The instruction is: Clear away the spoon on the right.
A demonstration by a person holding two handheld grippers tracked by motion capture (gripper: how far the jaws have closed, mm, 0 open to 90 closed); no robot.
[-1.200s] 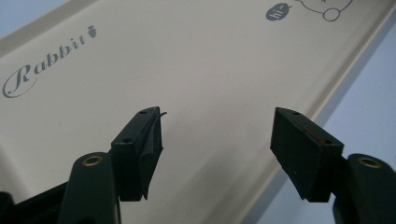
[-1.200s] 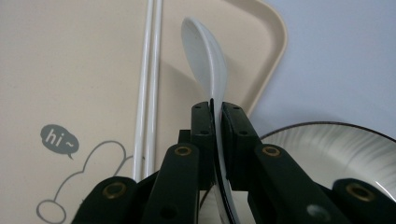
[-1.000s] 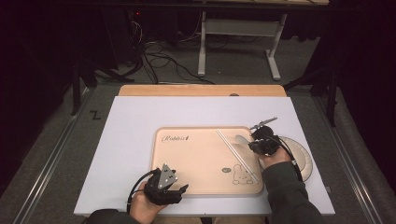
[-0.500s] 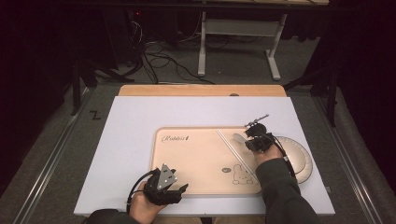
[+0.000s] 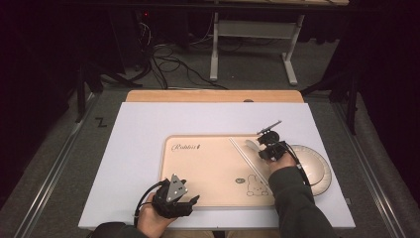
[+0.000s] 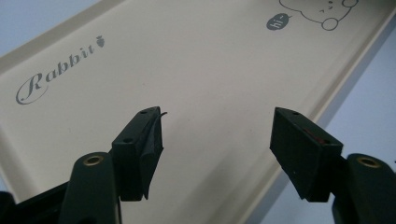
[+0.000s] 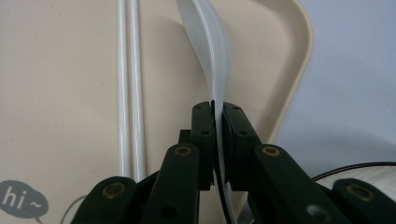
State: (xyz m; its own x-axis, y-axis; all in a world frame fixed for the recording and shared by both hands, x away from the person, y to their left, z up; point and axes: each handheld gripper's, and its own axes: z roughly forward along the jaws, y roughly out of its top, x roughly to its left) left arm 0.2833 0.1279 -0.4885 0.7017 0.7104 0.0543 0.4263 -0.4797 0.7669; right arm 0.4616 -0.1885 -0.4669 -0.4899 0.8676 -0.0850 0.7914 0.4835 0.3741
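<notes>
A beige tray (image 5: 208, 168) printed "Rabbit" lies on the white table top. A pair of white chopsticks (image 5: 245, 153) rests slantwise near the tray's right end. My right gripper (image 5: 265, 146) is over that end, shut on the handle of a white spoon (image 5: 251, 147). In the right gripper view the spoon (image 7: 210, 42) runs forward from the closed pads (image 7: 203, 121), bowl low over the tray (image 7: 56, 70), right of the chopsticks (image 7: 128, 93). My left gripper (image 5: 190, 202) stays at the tray's near edge, open; the left gripper view has its jaws wide apart over the bare tray (image 6: 210, 70).
A white round plate (image 5: 314, 168) sits just right of the tray, partly under the right forearm; its rim (image 7: 373, 179) appears in the right gripper view. A wooden board edge (image 5: 213, 95) lies behind the white top. Cables and a desk frame stand on the floor beyond.
The right gripper has shifted a little to the left and lower over the tray's right end, carrying the spoon. The left gripper has stayed put.
</notes>
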